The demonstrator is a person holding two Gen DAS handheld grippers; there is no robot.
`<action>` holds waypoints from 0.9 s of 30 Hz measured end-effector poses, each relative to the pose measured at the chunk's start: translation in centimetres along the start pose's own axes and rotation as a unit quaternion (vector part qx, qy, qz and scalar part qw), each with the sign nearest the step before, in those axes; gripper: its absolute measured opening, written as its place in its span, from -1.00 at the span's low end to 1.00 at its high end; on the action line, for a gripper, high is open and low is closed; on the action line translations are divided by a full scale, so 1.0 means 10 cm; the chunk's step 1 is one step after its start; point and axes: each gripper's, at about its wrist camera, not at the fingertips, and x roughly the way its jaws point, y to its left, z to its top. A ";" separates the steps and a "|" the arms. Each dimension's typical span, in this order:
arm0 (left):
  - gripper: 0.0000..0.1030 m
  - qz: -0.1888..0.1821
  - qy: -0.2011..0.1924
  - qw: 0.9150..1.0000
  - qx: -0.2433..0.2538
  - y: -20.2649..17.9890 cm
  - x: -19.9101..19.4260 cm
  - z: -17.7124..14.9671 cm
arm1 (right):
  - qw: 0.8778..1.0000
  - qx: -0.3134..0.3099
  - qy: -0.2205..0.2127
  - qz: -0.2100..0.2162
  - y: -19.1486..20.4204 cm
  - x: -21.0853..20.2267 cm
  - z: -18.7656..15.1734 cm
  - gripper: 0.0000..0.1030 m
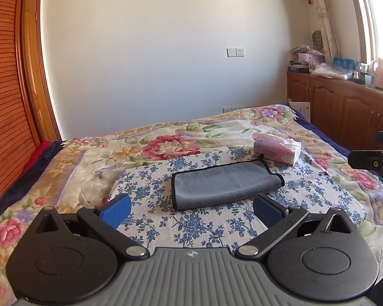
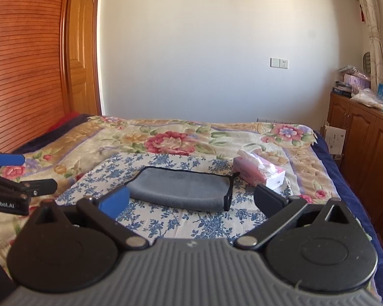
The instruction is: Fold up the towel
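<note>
Grey towel (image 1: 227,183) lies doubled over on the blue-flowered cloth (image 1: 150,193) atop the bed (image 1: 71,163), black-trimmed edges stacked, so at least one fold looks done. Left gripper (image 1: 191,210) and right gripper (image 2: 191,202) both hover short of it, fingers spread wide, holding nothing. Pink tissue pack (image 2: 259,172) sits just beyond the towel's right end, apart from it.

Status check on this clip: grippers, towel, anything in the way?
Left gripper open, empty. Right gripper open, empty. Grey towel lies folded on the blue-flowered cloth, untouched. Pink tissue pack beyond the towel's far right corner, apart.
</note>
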 end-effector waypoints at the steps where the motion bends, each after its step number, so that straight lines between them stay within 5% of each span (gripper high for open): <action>1: 1.00 -0.001 -0.002 1.000 -0.004 0.01 -0.03 -0.01 | 1.000 0.000 -0.002 0.000 0.00 -0.03 -0.02 1.00; 27: 1.00 0.024 -0.032 0.999 -0.022 0.04 -0.21 -0.64 | 1.000 0.005 -0.002 -0.017 -0.01 -0.14 -0.51 1.00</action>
